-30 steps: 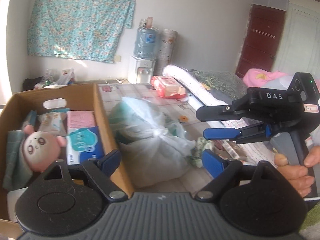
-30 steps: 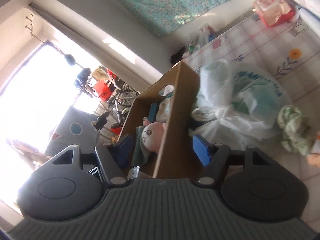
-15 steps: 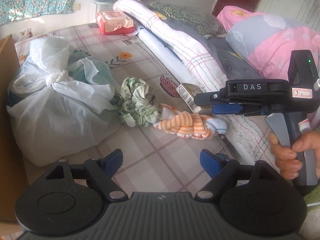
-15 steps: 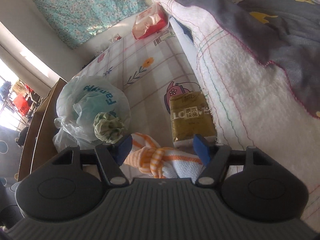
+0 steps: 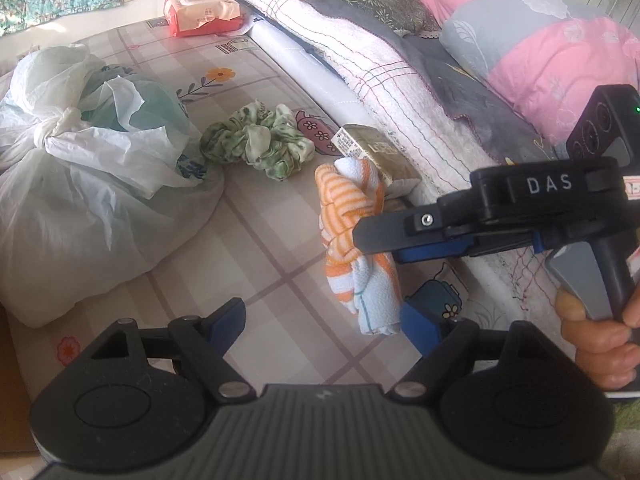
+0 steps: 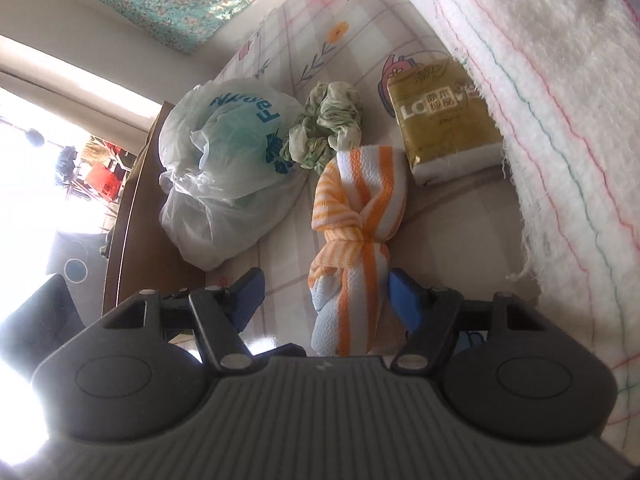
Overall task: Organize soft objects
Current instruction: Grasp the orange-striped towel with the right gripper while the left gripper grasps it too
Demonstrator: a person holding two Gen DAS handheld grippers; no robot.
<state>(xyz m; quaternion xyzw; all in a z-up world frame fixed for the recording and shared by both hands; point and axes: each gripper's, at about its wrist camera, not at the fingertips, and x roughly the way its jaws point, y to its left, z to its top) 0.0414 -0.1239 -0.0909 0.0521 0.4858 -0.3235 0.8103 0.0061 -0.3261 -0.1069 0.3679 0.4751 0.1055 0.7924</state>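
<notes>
1. The right gripper has its jaws apart around the near end of the towel; the right pad sits just beside the cloth, the left pad is clear of it, and no squeeze shows.
2. The left gripper is wide open over the bare mat; its right pad is just beside the towel's lower end, and nothing is held.
3. In the left view the right gripper's body reads "DAS", with a hand on its handle.
4. The towel, knotted, orange-striped and white, lies on the mat.
5. Beyond it lies a gold tissue pack against the blanket; its print shows "LO" and Chinese characters too small to read.
6. A green scrunchie lies left of the pack, touching the towel's far end.
7. A tied white bag with blue lettering, upside down and unclear, sits between the scrunchie and a cardboard box.
8. A red-and-pink pack lies at the mat's far end.
</notes>
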